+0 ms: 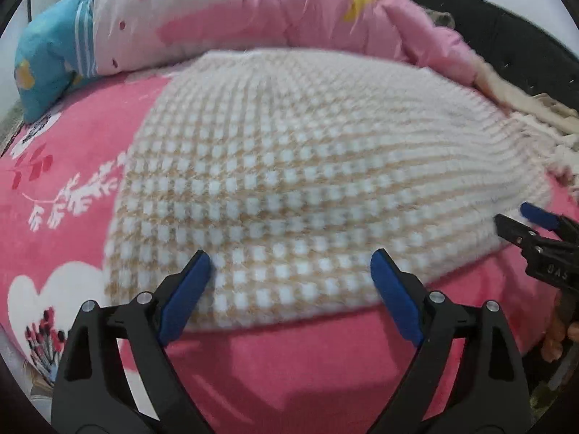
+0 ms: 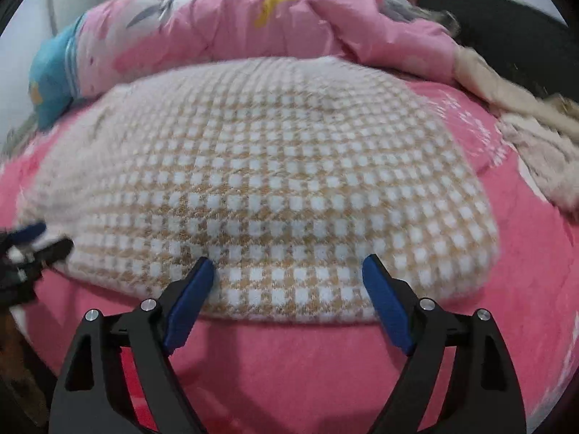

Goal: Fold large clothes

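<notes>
My left hand-held gripper [image 1: 291, 271] and right hand-held gripper [image 2: 287, 278] hover released, nothing gripped, over the near hem of the checked sweater [image 1: 289, 181] lying on the bed [image 1: 289, 361] toward 12 o'clock; it looks soft, thick and floppy, so I'd pinch the hem corners.

Bedroom: pink bedsheet [image 1: 289, 361], rumpled quilt [image 1: 253, 7], pillow [image 1: 47, 54].

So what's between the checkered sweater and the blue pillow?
Only bare pink bedsheet shows between the checkered sweater and the blue pillow, seen in the left wrist view.
</notes>
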Tool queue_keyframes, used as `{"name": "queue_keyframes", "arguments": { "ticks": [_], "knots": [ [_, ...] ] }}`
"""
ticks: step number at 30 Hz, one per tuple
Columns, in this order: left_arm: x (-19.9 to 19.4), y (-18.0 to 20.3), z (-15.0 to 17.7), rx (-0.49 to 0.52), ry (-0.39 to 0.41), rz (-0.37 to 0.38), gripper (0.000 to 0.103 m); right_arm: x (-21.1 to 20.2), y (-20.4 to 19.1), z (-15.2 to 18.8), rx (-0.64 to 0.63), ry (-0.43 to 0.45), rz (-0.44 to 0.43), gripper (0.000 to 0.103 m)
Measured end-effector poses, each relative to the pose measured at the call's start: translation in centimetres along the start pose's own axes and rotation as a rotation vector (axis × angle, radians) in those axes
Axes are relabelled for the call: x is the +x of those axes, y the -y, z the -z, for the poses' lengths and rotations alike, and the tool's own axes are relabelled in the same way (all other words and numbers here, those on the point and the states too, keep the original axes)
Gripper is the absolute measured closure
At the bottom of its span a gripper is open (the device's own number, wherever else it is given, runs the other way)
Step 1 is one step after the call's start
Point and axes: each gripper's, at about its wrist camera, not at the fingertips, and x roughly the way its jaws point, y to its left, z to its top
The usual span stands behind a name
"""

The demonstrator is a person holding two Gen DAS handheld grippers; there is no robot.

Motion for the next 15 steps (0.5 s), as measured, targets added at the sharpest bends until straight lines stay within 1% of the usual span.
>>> {"name": "queue_keyframes", "arguments": {
  "ticks": [1,3,5,7,10,12,14,15],
  "knots": [
    [-1.3,0.0,0.0,-0.004,0.025,0.026,0.016,-1.3,0.1,0.2,0.008,0.017,-0.01,0.021],
    [-3.9,-0.1,0.4,0.0,0.082,0.026,0.016,-3.7,-0.1,1.0,0.004,0.048,-0.026,0.02],
    [-5.8,-0.3,1.1,-0.01,0.116,0.044,0.016,-5.6,-0.3,2.1,-0.006,0.059,-0.041,0.017],
    [-8.1,-0.8,2.3,-0.029,0.149,0.052,0.011,-7.8,-0.5,3.5,-0.024,0.079,-0.061,0.014],
    [-10.4,-1.4,3.1,-0.035,0.19,0.036,0.008,-10.2,-1.0,4.3,-0.038,0.11,-0.073,0.012],
    [-11.1,-1.4,2.7,-0.041,0.189,0.014,0.008,-11.4,-1.5,4.8,-0.035,0.124,-0.083,0.01],
    [-12.0,-1.2,3.2,-0.052,0.18,-0.034,0.008,-12.6,-2.3,5.2,-0.034,0.139,-0.084,0.009],
    [-12.5,-1.2,3.2,-0.063,0.181,-0.076,0.008,-13.0,-2.5,5.2,-0.037,0.144,-0.081,0.008]
  ]
}}
